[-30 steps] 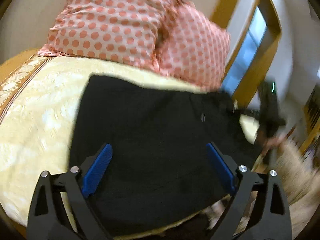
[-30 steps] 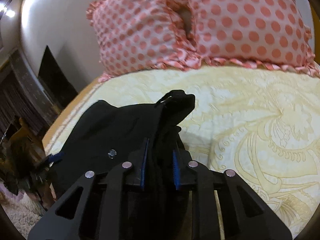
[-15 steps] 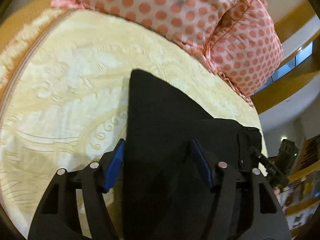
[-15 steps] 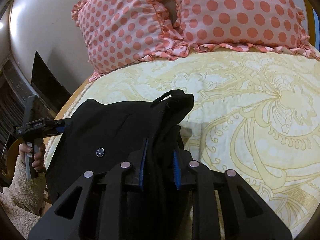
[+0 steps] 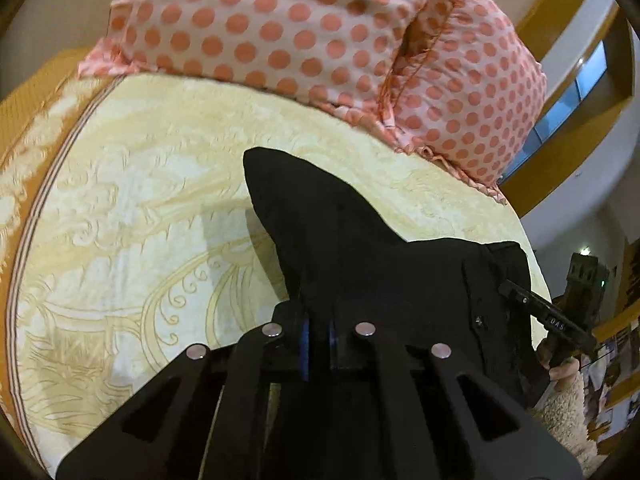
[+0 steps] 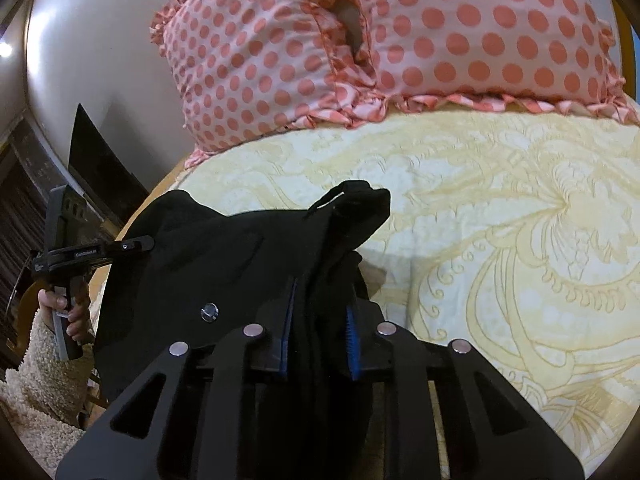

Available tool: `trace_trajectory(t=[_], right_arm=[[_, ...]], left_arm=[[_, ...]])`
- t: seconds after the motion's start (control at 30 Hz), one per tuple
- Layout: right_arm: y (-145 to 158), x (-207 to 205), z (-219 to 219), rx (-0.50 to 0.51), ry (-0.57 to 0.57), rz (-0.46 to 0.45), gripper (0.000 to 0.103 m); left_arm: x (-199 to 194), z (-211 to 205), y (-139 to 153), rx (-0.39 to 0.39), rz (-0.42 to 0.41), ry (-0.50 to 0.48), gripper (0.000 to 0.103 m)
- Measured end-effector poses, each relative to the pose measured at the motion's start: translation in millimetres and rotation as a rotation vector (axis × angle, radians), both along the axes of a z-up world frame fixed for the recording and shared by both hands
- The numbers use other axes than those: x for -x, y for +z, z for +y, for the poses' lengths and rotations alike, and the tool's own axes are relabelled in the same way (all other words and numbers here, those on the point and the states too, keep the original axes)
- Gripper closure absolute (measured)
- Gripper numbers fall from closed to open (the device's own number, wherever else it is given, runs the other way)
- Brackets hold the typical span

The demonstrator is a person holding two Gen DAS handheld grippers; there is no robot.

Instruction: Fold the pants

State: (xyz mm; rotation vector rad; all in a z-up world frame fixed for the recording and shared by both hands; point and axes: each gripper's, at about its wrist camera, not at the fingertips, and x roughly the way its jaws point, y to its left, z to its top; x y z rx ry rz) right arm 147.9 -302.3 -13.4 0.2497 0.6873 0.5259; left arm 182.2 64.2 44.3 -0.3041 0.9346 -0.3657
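Observation:
The black pants (image 5: pixel 380 264) hang stretched between my two grippers above a yellow patterned bedspread (image 5: pixel 120 220). My left gripper (image 5: pixel 318 344) is shut on one corner of the pants' edge, blue pads nearly together. My right gripper (image 6: pixel 320 344) is shut on the bunched waistband at the other corner; a metal button (image 6: pixel 209 311) and a belt loop (image 6: pixel 332 196) show there. Each gripper appears in the other's view: the right one (image 5: pixel 536 312) at the pants' right edge, the left one (image 6: pixel 132 246) at their left edge.
Two pink pillows with red polka dots (image 5: pixel 300 40) (image 6: pixel 400 48) lie at the head of the bed. The bedspread (image 6: pixel 500 220) spreads wide beneath and to the right. A wall and dark furniture (image 6: pixel 100 168) stand left of the bed; a window (image 5: pixel 568 100) is at the right.
My left gripper was open over the pants, moved to their edge and has shut on the fabric. My right gripper kept its hold on the waistband and barely moved.

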Motion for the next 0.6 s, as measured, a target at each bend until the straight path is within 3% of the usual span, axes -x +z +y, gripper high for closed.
trace_trajectory(t=[0.23, 0.47, 0.6], right_arm=[[33.9, -22.4, 7.3, 0.048, -0.008, -0.089, 0.085], [67.2, -85.5, 1.0, 0.029, -0.11, -0.207, 0.085], [62.7, -128.3, -6.3, 0.027, -0.157, -0.181, 0.085]], left_arm=[[-23.3, -7.1, 21.7, -0.018, -0.051, -0.002, 0.098], [-91.9, -15.6, 49.6, -0.058, -0.147, 0.051, 0.098], [-134.4, -18.4, 43.9, -0.088, -0.159, 0.079, 0.097]])
